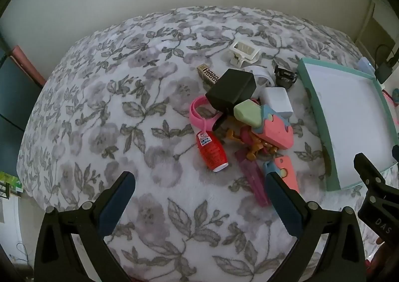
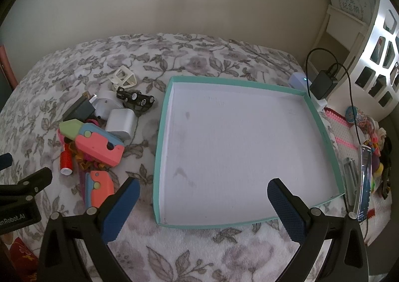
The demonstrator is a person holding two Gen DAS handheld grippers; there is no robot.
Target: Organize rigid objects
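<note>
A pile of small rigid objects lies on the floral bedspread: a black box (image 1: 233, 88), a red cylinder (image 1: 212, 153), a pink ring (image 1: 199, 113), a coral and green toy (image 1: 269, 130), a white cube (image 1: 278, 101), a white frame (image 1: 245, 51) and a black toy car (image 2: 136, 98). A teal-rimmed shallow tray (image 2: 162, 132), white inside and empty, lies to the right of the pile; it also shows in the left wrist view (image 1: 321, 117). My left gripper (image 1: 199, 191) is open above the bedspread, short of the pile. My right gripper (image 2: 203, 196) is open over the tray's near edge.
A charger with cable (image 2: 323, 83) and a white lattice bed rail (image 2: 379, 47) stand at the right. A phone (image 2: 364, 182) and small trinkets (image 2: 374, 147) lie right of the tray. A wall runs behind the bed.
</note>
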